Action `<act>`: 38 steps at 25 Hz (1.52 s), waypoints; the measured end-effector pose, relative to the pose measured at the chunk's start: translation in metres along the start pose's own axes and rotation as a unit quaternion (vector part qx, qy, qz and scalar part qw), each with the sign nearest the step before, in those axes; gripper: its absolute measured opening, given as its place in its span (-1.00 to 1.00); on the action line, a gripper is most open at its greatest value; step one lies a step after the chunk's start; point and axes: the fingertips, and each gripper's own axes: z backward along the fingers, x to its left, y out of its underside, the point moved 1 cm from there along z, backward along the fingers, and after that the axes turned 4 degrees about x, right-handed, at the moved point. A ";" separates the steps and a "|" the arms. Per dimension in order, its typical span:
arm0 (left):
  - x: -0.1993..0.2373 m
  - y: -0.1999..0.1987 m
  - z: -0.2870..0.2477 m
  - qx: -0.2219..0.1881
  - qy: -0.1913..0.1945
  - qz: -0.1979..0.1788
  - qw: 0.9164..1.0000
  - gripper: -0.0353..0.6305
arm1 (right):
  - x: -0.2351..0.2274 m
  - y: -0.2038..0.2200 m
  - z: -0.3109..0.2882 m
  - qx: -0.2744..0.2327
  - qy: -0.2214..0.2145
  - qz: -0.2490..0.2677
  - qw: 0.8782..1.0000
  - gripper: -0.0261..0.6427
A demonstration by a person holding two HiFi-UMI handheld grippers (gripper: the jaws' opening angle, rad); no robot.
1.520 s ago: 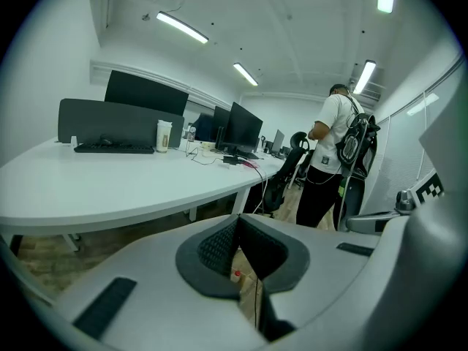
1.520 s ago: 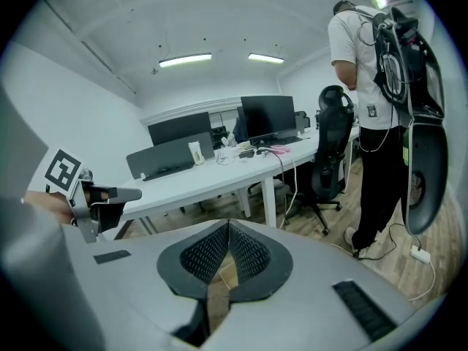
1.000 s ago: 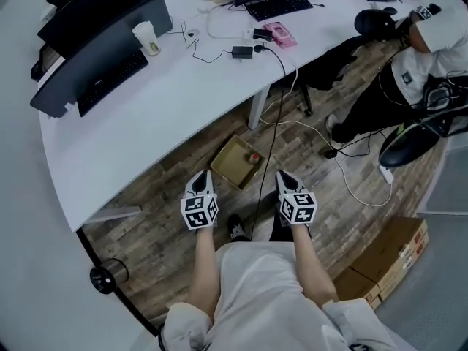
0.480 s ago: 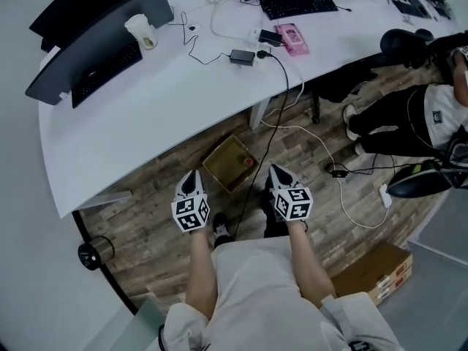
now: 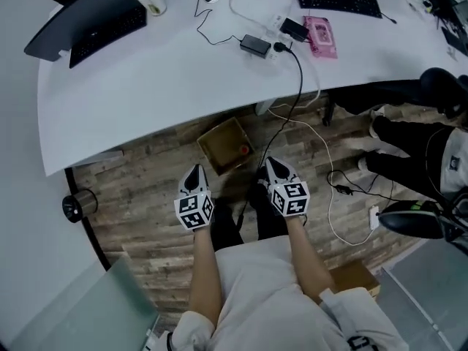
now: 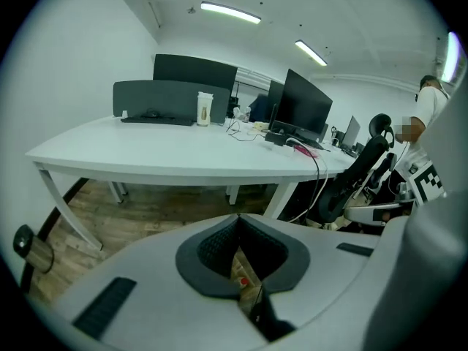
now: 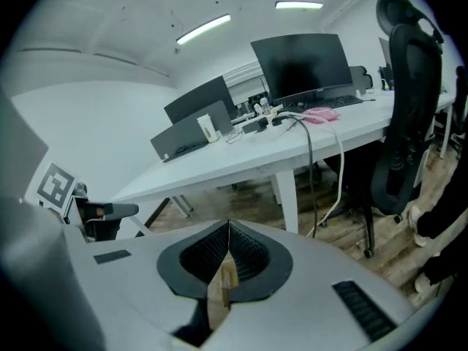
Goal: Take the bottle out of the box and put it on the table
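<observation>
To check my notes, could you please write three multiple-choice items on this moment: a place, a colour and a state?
1. Where is the cardboard box? A. on a shelf B. on the floor C. on a windowsill
2. What colour is the packet on the desk? A. pink B. green C. blue
3. How are the left gripper and right gripper? A. both open B. both shut, empty C. shut on a bottle
B: it sits on the floor. A: it is pink. B: each gripper view shows jaws together, nothing between.
</observation>
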 end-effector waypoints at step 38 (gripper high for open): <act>-0.052 0.296 -0.324 0.114 0.161 -0.136 0.971 -0.84 | -0.150 0.242 -0.137 0.037 0.016 -0.015 0.999 -0.80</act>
